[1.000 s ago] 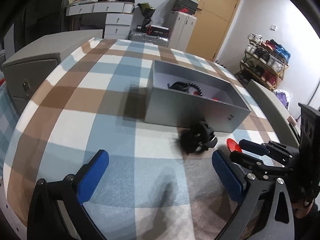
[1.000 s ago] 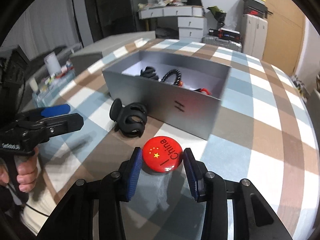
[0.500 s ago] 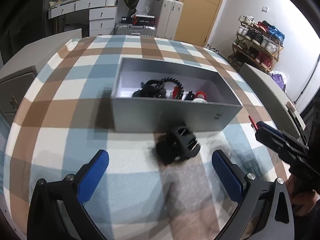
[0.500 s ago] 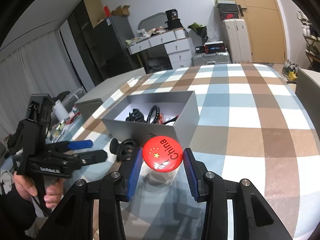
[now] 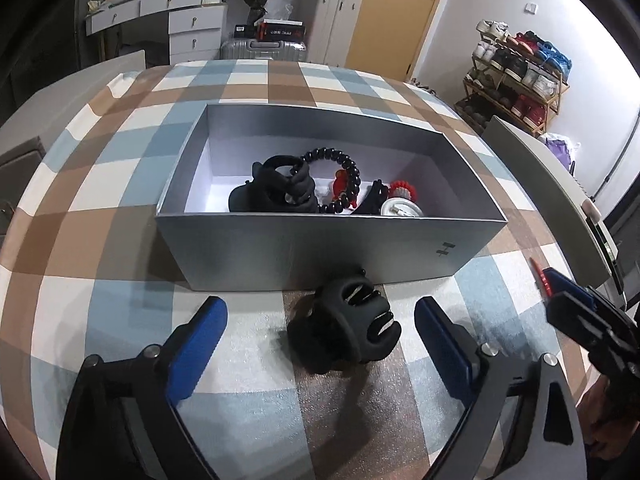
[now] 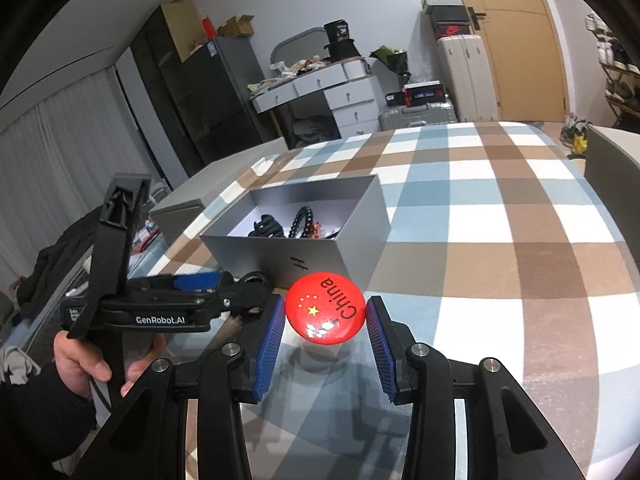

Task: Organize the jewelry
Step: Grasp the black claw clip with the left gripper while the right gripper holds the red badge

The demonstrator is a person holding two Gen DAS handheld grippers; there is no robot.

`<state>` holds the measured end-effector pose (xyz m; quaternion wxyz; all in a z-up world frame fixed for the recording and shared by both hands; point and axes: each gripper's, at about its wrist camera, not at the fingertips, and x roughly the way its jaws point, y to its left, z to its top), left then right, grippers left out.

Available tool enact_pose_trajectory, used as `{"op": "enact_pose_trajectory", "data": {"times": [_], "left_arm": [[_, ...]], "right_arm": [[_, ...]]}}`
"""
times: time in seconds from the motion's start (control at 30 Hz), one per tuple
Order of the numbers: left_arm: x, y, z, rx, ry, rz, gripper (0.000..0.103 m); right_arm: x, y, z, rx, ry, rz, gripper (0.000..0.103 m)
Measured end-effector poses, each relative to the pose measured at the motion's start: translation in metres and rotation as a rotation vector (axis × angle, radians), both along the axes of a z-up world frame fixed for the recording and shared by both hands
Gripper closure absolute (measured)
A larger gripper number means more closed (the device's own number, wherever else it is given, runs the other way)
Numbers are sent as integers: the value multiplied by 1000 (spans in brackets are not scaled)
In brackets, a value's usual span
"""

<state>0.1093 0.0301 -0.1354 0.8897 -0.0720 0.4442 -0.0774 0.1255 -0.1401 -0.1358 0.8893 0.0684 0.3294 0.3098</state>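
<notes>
- A red badge [image 6: 325, 309] is pinched between the blue pads of the right gripper [image 6: 326, 320], held in the air in front of the grey box [image 6: 304, 236].
- The left gripper [image 5: 320, 320] is spread wide around a black hair claw [image 5: 346, 326], which lies on the checked cloth [image 5: 100, 208] just before the box's [image 5: 320, 248] near wall.
- A second claw [image 5: 272, 192] and a black bead bracelet [image 5: 340, 176] are seen inside the box.

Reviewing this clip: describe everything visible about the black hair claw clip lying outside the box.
The black hair claw clip looks like matte plastic, with curved interlocking teeth and slotted openings on its arched back. It lies on its side on the plaid tablecloth, just in front of the grey box; whether they touch is unclear. It sits between the left tool's open blue pads, which do not touch it.
</notes>
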Motion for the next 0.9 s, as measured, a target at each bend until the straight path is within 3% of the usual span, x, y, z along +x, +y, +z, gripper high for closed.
{"op": "enact_pose_trajectory", "data": {"times": [0.1, 0.13, 0.23, 0.27, 0.53, 0.9], "left_arm": [[-1, 1, 2, -7, -12, -2, 16], [0, 1, 2, -14, -9, -7, 29], [3, 3, -1, -73, 26, -40, 51], [2, 2, 0, -83, 26, -47, 54], [-12, -9, 7, -56, 7, -100, 57], [-37, 5, 63, -6, -154, -62, 57]], "right_arm": [[-1, -3, 1, 0, -1, -7, 62], [-1, -3, 1, -4, 0, -8, 62], [0, -5, 0, -5, 8, -19, 62], [1, -6, 0, -2, 11, -22, 62], [-4, -3, 5, -12, 5, -25, 62], [3, 16, 32, 17, -38, 19, 62]]}}
